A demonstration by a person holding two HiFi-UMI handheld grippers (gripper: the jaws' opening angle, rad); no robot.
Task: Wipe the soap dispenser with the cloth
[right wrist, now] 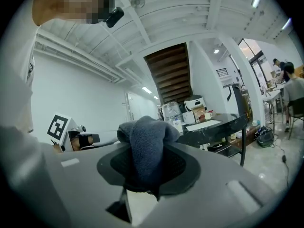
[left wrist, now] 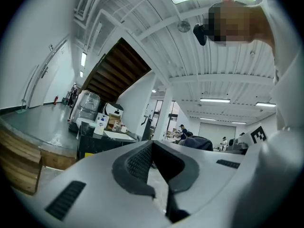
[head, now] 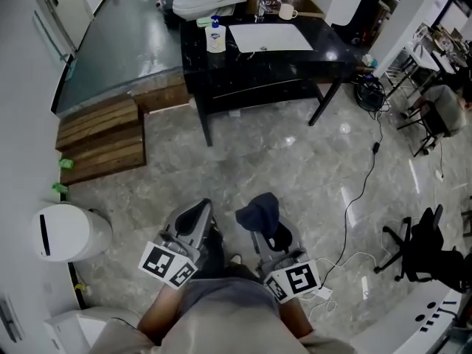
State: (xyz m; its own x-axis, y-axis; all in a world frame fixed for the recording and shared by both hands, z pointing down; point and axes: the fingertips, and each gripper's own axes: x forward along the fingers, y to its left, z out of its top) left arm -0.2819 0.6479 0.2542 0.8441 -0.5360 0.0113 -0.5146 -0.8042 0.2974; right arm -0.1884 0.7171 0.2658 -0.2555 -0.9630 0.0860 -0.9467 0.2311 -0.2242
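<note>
The soap dispenser (head: 215, 37), a white pump bottle with a blue label, stands on the left part of a black table (head: 332, 50) far ahead of me. In the left gripper view the dispenser (left wrist: 100, 124) is small and distant; in the right gripper view the same bottle (right wrist: 177, 124) shows beyond the jaws. My right gripper (head: 263, 226) is shut on a dark blue cloth (head: 259, 211), which bunches over its jaws (right wrist: 147, 144). My left gripper (head: 196, 214) is shut with nothing in it (left wrist: 152, 148). Both are held low in front of the person, well short of the table.
A white sheet (head: 269, 37) and a mug (head: 287, 11) lie on the table. Wooden steps (head: 99, 139) sit at the left, a white bin (head: 70, 232) near my left side. A cable (head: 365, 190) and an office chair (head: 420, 249) are at the right.
</note>
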